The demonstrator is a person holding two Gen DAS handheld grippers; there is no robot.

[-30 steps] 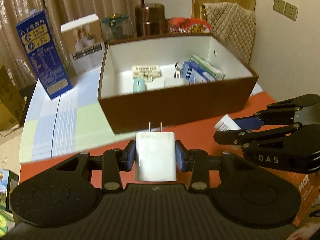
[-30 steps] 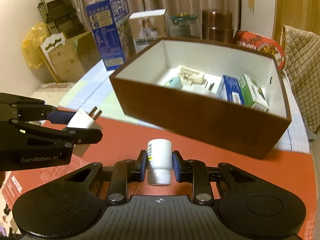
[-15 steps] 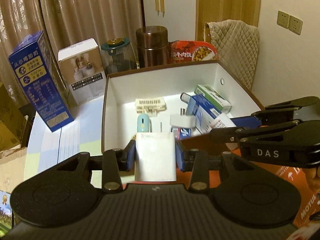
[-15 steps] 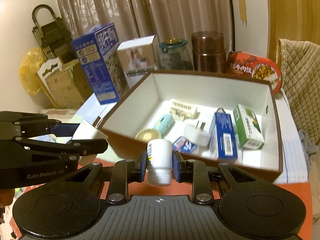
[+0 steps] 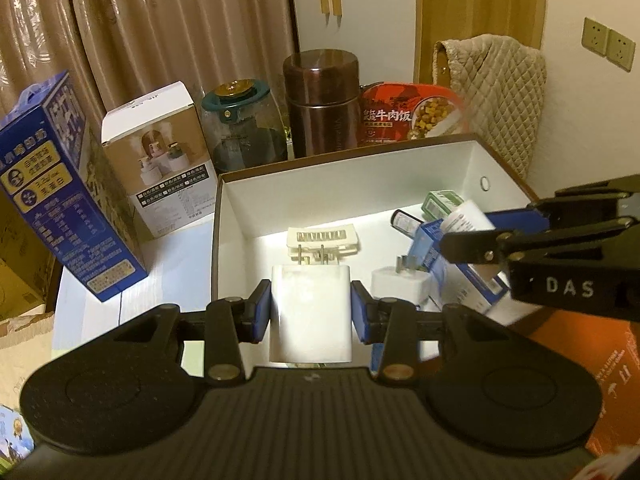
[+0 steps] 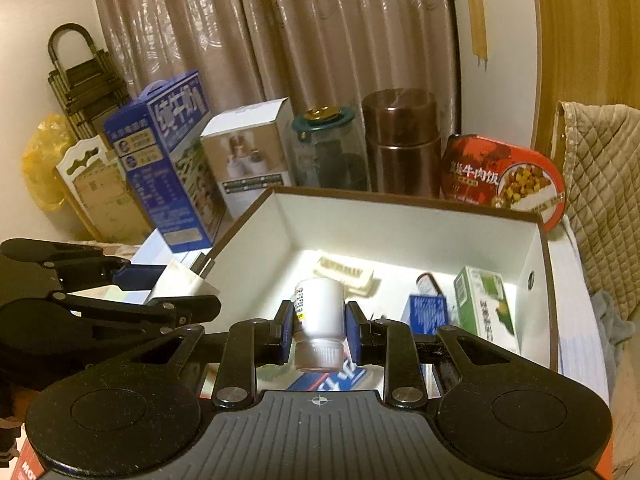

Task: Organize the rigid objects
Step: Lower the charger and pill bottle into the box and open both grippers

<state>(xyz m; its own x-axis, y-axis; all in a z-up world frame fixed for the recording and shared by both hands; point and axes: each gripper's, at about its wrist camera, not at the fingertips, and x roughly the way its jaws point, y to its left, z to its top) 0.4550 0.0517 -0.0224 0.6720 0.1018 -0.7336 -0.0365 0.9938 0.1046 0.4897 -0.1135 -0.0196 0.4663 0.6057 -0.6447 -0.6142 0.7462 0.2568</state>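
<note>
My left gripper is shut on a white plug adapter, prongs pointing forward, held above the near left part of the brown box. My right gripper is shut on a small white pill bottle, cap toward the camera, held over the box. The right gripper also shows in the left wrist view, the left one in the right wrist view. In the box lie a cream comb-like item, another white plug, a blue carton and a green carton.
Behind the box stand a blue milk carton, a white product box, a glass jar, a brown canister and a red meal pack. A quilted chair back is at the right.
Both grippers have risen and moved forward from in front of the box to above its inside, each still holding its object.
</note>
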